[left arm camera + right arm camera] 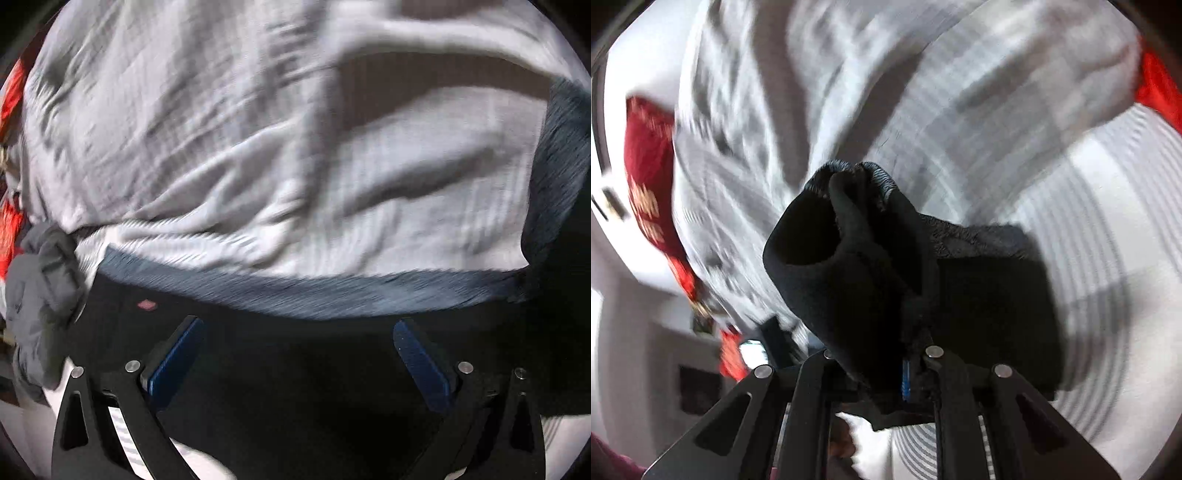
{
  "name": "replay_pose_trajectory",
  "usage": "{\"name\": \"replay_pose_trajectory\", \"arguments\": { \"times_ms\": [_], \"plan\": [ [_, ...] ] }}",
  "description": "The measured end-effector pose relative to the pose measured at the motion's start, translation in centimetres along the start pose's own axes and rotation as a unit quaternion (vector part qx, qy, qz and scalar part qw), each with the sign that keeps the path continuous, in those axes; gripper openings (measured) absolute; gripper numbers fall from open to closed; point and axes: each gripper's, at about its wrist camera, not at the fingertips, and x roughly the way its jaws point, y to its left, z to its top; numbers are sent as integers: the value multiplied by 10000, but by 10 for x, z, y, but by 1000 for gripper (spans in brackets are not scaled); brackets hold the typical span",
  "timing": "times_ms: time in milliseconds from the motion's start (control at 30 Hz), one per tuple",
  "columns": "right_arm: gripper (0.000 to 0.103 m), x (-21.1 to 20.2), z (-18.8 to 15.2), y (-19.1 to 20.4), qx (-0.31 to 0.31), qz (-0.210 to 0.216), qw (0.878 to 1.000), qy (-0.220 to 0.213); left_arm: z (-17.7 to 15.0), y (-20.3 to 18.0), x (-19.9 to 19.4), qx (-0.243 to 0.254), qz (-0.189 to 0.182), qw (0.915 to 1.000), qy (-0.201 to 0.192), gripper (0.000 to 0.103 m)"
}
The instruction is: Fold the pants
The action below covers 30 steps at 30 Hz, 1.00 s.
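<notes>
The pants are black. In the left wrist view they (pixel 295 369) lie spread under my left gripper (pixel 299 328), with a blue-grey edge against the pale sheet. That gripper is open; its blue pads (pixel 177 354) stand wide apart above the cloth and nothing is pinched between them. In the right wrist view my right gripper (pixel 912 362) is shut on a bunched fold of the black pants (pixel 871 258). The fold stands up in front of the fingers, and the rest of the cloth hangs to the right. Both views are motion-blurred.
A wrinkled white sheet with grey stripes (pixel 258 129) covers the surface beyond the pants. A crumpled grey garment (pixel 40 295) lies at the left edge. Red cloth (pixel 646 166) shows at the left, and more red (pixel 1160 92) at the upper right.
</notes>
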Motion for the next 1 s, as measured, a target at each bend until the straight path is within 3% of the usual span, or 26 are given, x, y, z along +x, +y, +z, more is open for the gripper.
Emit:
{"name": "replay_pose_trajectory", "arguments": {
  "times_ms": [133, 300, 433, 567, 700, 833, 967, 1000],
  "plan": [
    [17, 72, -38, 29, -508, -675, 9948, 565, -20, 73, 12, -227, 41, 9992, 319, 103],
    [36, 138, -82, 43, -1202, -1650, 9733, 1051, -46, 119, 31, -498, -41, 9969, 601, 103],
    [79, 137, -93, 76, -1474, -1519, 9701, 1190, -58, 151, 38, -719, -80, 9951, 668, 103],
    [81, 115, -100, 98, -1588, -1192, 9690, 1472, -58, 168, 31, -798, -195, 9938, 747, 103],
    [81, 82, -87, 94, -1452, -1478, 9709, 1203, -49, 167, 20, -663, -690, 9931, 685, 103],
    [81, 59, -48, 50, -791, -1918, 9740, 906, -41, 133, 4, -311, -1317, 9891, 572, 103],
    [78, 62, -25, 29, -709, -2242, 9674, 942, -41, 87, 7, -40, -1869, 9793, 779, 103],
    [78, 63, -23, 27, -708, -2258, 9667, 972, -42, 79, 9, -20, -1973, 9769, 821, 98]
  ]
}}
